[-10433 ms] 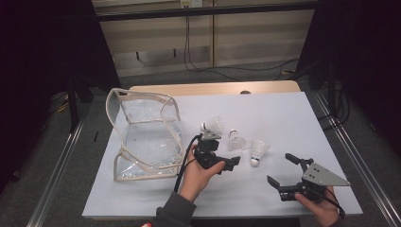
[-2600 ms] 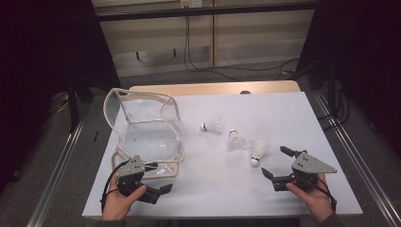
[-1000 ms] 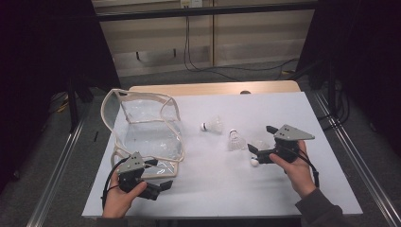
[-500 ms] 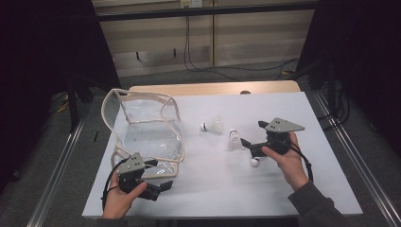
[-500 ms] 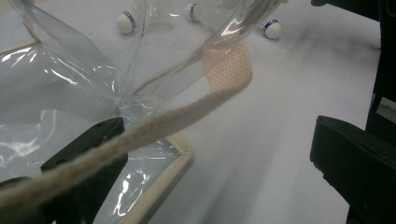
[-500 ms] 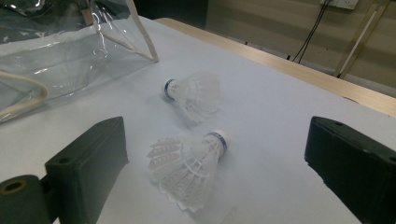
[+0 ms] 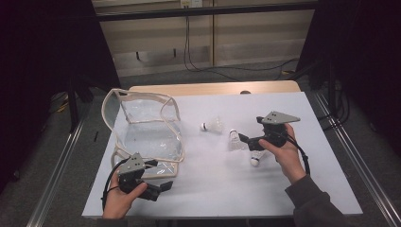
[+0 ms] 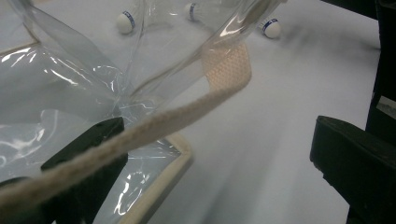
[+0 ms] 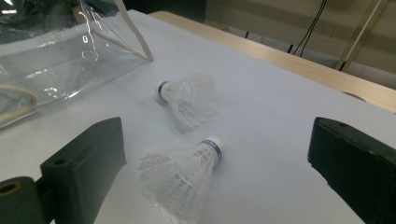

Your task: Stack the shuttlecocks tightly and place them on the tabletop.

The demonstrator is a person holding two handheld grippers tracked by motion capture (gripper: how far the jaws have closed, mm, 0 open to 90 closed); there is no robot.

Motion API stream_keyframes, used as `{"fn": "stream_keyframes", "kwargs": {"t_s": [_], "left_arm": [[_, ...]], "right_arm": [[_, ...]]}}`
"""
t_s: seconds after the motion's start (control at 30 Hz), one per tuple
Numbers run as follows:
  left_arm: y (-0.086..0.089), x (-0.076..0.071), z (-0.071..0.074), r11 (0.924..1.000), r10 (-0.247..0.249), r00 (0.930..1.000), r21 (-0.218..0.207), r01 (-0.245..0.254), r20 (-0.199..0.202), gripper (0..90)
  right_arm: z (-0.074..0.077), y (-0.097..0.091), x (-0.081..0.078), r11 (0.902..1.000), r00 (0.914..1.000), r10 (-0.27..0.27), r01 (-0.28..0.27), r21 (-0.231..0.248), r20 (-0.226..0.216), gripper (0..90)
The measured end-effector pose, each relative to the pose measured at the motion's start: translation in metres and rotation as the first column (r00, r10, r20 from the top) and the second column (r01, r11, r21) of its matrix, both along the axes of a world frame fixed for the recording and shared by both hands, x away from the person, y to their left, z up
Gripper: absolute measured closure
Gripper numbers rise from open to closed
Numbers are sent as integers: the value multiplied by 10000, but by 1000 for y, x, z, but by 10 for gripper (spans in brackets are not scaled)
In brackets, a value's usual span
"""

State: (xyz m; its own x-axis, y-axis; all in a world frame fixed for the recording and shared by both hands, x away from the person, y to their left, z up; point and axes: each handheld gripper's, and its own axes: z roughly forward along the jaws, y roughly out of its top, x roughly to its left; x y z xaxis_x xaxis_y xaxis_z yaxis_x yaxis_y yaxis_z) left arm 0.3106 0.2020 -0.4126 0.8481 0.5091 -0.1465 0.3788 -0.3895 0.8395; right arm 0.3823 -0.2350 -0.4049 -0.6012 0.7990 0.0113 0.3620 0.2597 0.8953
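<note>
We logged the right tongs (image 7: 242,137) low over the desk (image 7: 293,189), jaws spread wide and clamped on nothing. In the right gripper view a shuttlecock (image 9: 184,179) lay on its side between the two jaws, cork end pointing away from the tongs and a little toward the right jaw, feathers toward the left jaw; we could not tell whether either jaw touched it. A second shuttlecock (image 9: 187,99) lay just beyond the first, farther ahead of the jaws, cork toward the left. In the high view we noted a third shuttlecock (image 7: 257,158) under the right hand (image 7: 283,153), close beside the gripper body, behind its jaw tips.

The left tongs (image 7: 163,187) sat at the near edge of the desk, well apart from the right tongs, held in the left hand (image 7: 120,201). Their jaws were also apart and empty. The clear bag (image 7: 146,137) lay just ahead of them and to their left side. In the left gripper view the bag's woven cream strap (image 8: 154,123) ran across in front of the left jaw, and the bag's trimmed edge sat just inside that jaw; the right jaw stood over bare desk. We could not tell whether the strap rested on the jaw. All three shuttlecocks showed far ahead of the left tongs, partly through the clear plastic.
</note>
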Motion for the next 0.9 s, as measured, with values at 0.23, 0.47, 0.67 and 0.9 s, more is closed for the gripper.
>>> {"fn": "stream_keyframes", "kwargs": {"t_s": [0.23,0.47,0.67,0.9], "left_arm": [[0,0,0,10000,-1,10000,-18,2,28,40],[0,-1,0,10000,2,10000,-73,-1,27,40],[0,-1,-1,10000,-14,10000,-56,14,28,40],[0,-1,-1,10000,-2,10000,-75,2,48,40]], "right_arm": [[-6,-3,6,9999,9984,-22,28,103,-570,64],[-10,-2,8,9994,9956,208,-234,-267,-914,209],[-13,3,8,9964,9931,481,-552,-650,-1066,330],[-18,10,9,9870,9894,825,-976,-1274,-1194,498]]}}
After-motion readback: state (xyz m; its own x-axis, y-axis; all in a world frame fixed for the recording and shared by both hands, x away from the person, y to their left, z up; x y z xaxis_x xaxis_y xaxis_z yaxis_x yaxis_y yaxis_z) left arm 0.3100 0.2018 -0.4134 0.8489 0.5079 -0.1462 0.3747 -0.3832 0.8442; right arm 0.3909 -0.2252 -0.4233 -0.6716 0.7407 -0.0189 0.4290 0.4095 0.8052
